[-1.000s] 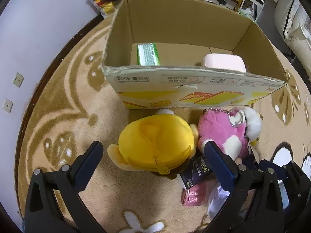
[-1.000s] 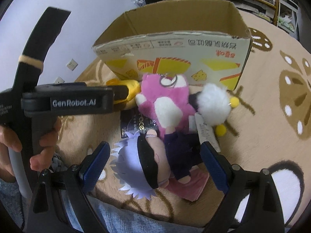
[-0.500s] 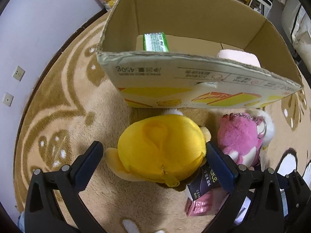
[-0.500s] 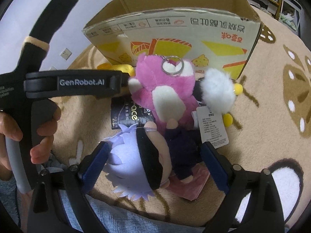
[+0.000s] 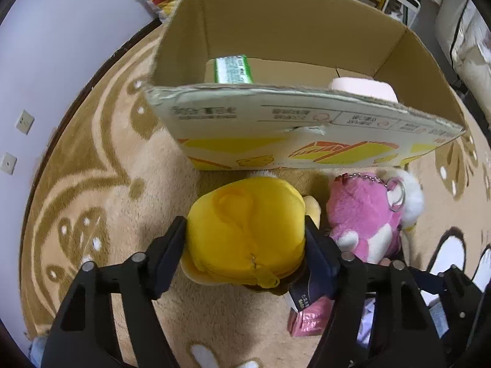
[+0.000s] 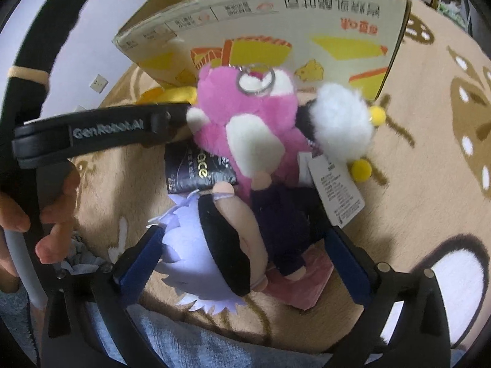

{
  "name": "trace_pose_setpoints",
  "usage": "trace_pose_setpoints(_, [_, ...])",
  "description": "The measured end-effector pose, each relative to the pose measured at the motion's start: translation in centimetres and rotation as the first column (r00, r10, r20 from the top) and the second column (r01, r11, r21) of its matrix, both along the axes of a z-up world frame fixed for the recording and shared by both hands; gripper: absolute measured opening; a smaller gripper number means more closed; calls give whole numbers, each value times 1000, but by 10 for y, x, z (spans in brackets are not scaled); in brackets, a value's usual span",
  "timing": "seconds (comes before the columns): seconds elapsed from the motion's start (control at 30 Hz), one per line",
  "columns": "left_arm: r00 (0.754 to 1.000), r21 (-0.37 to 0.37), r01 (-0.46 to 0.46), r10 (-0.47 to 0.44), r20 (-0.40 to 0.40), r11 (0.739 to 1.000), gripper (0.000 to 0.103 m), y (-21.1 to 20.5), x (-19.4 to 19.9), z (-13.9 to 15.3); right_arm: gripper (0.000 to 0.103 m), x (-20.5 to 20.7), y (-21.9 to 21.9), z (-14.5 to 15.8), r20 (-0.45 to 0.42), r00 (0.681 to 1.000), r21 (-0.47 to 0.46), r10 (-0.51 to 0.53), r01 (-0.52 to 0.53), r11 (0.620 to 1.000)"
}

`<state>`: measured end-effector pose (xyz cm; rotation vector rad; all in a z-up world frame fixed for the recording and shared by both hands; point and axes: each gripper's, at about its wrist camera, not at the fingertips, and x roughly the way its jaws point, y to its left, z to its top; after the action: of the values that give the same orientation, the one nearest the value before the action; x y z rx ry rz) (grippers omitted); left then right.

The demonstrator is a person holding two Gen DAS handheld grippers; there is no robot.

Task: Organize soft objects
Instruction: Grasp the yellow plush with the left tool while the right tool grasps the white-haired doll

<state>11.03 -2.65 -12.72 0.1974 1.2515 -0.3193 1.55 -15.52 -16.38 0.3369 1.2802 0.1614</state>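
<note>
My left gripper [image 5: 245,245] is shut on the yellow plush [image 5: 245,230], its pads pressing both sides, on the rug in front of the cardboard box [image 5: 307,116]. A pink plush [image 5: 365,217] with a key ring lies just right of it. In the right wrist view my right gripper [image 6: 242,254] is open around a white-haired doll [image 6: 214,245] in dark clothes, its fingers apart on either side. The pink plush [image 6: 248,122] and a white pom-pom plush [image 6: 340,125] lie beyond it. The left gripper's body [image 6: 101,128] crosses that view on the left.
The box holds a green packet [image 5: 233,69] and a pale pink item [image 5: 362,89]. A black packet [image 6: 196,171] and a pink pouch [image 6: 300,288] lie under the toys. The patterned beige rug [image 5: 107,168] meets a wall on the left. Shelves stand behind the box.
My left gripper has moved forward and closed onto the yellow plush. My right gripper has moved closer to the white-haired doll, with its fingers narrowing but still open.
</note>
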Motion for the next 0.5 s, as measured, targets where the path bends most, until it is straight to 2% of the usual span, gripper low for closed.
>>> trace_pose_setpoints(0.2, [999,10,-49,49,22,999,65,14,-9,13,97,-4,-5,7,25,1000,2,-15,15,1000])
trace_pose_setpoints(0.33, [997,4,-65,65,40,998,64,23,-9,23,84,-6,-10,18,40,999,32,-22,20,999])
trace_pose_setpoints(0.5, [993,40,-83,79,86,996,64,34,-11,36,80,-9,-14,25,62,998,26,-18,16,1000])
